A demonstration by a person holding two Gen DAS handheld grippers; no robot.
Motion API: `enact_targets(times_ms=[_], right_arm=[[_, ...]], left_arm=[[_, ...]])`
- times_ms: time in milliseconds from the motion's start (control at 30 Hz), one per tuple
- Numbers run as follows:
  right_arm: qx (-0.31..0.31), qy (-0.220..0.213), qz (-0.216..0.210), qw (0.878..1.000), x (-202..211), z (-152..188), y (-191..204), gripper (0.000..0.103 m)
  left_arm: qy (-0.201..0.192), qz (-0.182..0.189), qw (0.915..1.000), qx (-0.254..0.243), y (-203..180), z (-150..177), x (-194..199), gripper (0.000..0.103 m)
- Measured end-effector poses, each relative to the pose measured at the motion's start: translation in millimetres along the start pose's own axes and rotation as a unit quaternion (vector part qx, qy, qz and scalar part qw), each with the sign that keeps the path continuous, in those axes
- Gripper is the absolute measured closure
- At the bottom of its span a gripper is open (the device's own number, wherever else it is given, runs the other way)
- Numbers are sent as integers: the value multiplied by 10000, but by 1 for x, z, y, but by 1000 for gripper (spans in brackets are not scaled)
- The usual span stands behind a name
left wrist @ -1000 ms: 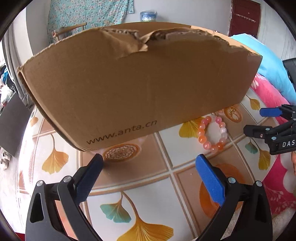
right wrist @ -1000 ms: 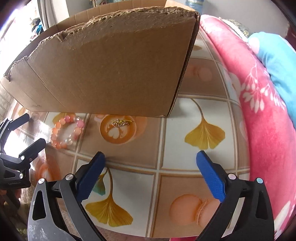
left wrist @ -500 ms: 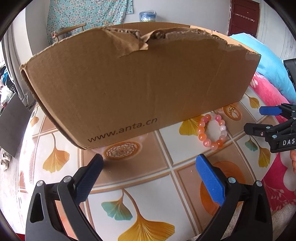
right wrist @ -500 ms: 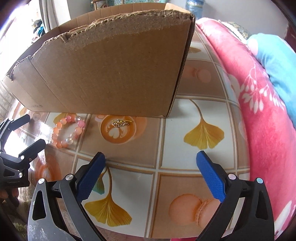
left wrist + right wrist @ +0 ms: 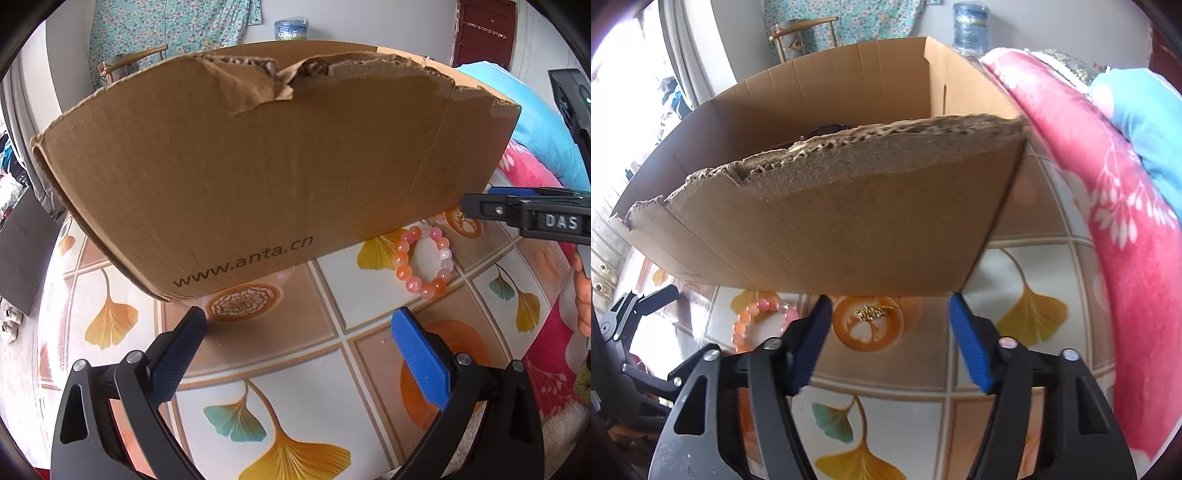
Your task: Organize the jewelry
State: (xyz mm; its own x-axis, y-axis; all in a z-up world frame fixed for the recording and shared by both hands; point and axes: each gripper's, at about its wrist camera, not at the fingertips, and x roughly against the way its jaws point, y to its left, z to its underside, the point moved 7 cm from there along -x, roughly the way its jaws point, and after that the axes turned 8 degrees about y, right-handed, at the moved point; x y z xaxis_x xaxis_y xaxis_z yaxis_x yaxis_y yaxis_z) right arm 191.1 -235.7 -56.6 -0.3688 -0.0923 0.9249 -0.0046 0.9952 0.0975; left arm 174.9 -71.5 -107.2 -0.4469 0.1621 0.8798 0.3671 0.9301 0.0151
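Left gripper (image 5: pixel 297 330) with blue pads spread wide, empty, low over bench (image 5: pixel 376 280) with ginkgo-leaf tile pattern. Torn brown cardboard box (image 5: pixel 258 177) standing behind. Orange-and-pink beaded bracelet (image 5: pixel 423 260) lying flat just in front of box's right end. Small gold chain (image 5: pixel 871 313) on orange ring motif beside it. Right gripper (image 5: pixel 888 321) over chain, jaws just been closing, part open, nothing clamped.

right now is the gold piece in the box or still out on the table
Out. The gold piece lies on the table in front of the cardboard box, between the pads of the right hand-held gripper, untouched.
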Motion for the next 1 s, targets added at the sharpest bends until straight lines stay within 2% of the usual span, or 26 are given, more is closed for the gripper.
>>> enact_targets(times_ms=[33, 100, 133, 267, 333, 400, 433, 500, 600, 700, 800, 867, 933, 967, 1000], right_arm=[[-2, -26, -18, 10000, -1, -1, 1, 52], [-12, 17, -30, 10000, -5, -2, 4, 54], [-18, 55, -50, 10000, -7, -1, 4, 59], [101, 26, 134, 9999, -8, 0, 8, 63], [168, 12, 270, 9995, -10, 1, 10, 78], [187, 27, 232, 9996, -11, 2, 13, 85], [206, 36, 219, 9995, -11, 3, 12, 92], [224, 59, 168, 9996, -11, 5, 13, 98], [126, 91, 4, 9999, -11, 11, 5, 100], [-64, 150, -222, 9996, -6, 20, -19, 100], [-168, 165, -291, 9993, -2, 29, -29, 100], [-201, 137, -316, 9992, 1, 35, -32, 100], [-201, 96, -329, 9992, 2, 37, -35, 100], [-211, 84, -331, 9992, 2, 38, -35, 100], [-228, 69, -336, 9992, 3, 40, -36, 100]], left_arm=[[4, 0, 10000, -6, -1, 0, 0, 4], [11, 7, 10000, -23, -1, 0, 0, 4], [18, 8, 10000, -30, -2, -1, 0, 4], [3, 14, 10000, -47, -2, -2, -1, 4], [-4, 16, 10000, -46, -2, -2, -1, 4], [-12, 17, 10000, -48, -1, -2, -1, 4], [-6, 17, 10000, -45, -1, -2, -1, 4], [-10, 34, 10000, -52, 0, -1, -1, 4], [-37, 35, 10000, -47, 0, 0, 1, 4], [-116, 94, 9999, -46, 1, 1, 7, 6], [-455, 379, 9982, -101, -6, -3, 24, 10], [-633, 729, 9952, -158, -16, -8, 35, 11], [-666, 1179, 9907, -151, -28, -12, 38, 17], [-641, 1307, 9892, -173, -33, -15, 38, 19], [-624, 1341, 9888, -205, -37, -17, 36, 26]])
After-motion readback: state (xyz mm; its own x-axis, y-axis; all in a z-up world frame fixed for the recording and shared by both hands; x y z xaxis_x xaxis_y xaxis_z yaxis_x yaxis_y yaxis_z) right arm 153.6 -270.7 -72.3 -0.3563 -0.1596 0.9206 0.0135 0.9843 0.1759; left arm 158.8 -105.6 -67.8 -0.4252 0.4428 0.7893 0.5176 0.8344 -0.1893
